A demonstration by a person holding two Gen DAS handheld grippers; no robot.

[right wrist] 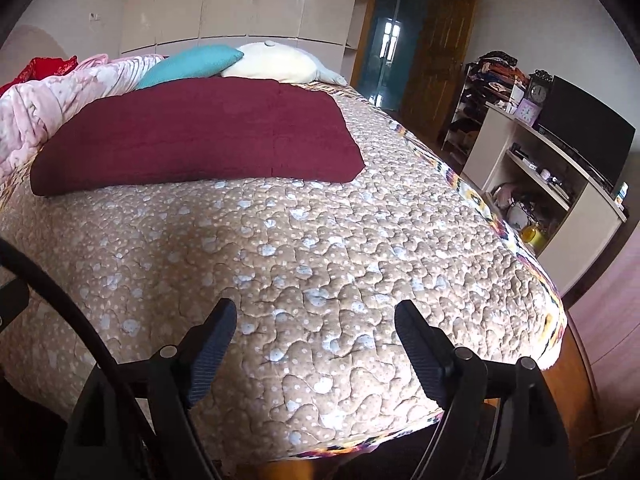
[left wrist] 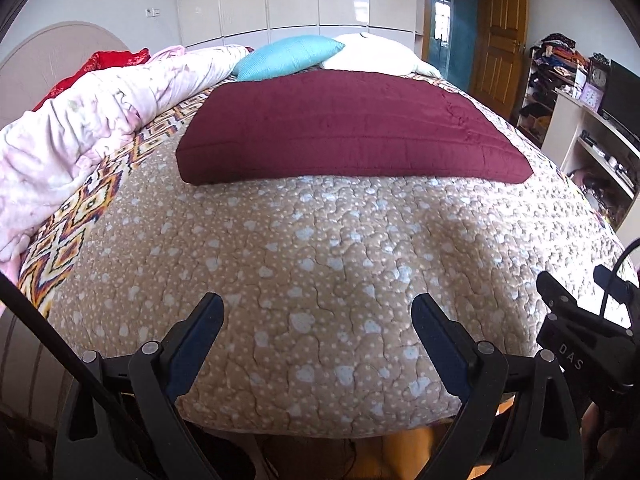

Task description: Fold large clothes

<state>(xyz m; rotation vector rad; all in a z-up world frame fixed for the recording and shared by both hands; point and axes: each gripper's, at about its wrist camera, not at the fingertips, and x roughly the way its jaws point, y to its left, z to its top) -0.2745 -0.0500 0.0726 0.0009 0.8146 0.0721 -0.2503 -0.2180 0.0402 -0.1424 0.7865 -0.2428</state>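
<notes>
Quilted beige bedspread point(left wrist: 304, 264) with pale blue blotches covers the bed, its near edge hanging just below both grippers; it looks like the large piece to fold, though the maroon blanket point(left wrist: 344, 120) farther back, apparently folded already, could be the piece meant. The left gripper point(left wrist: 318, 312) and right gripper point(right wrist: 316, 318) hover side by side over that near edge, jaws spread wide, holding nothing. To start well, each should probably drop to the hem, pinch a single layer at matching spots, and lift evenly so the fold stays square. Beyond lie a pink comforter point(left wrist: 72, 128), a teal pillow point(left wrist: 286, 58) and a cream pillow point(right wrist: 272, 64) by the wardrobe.
</notes>
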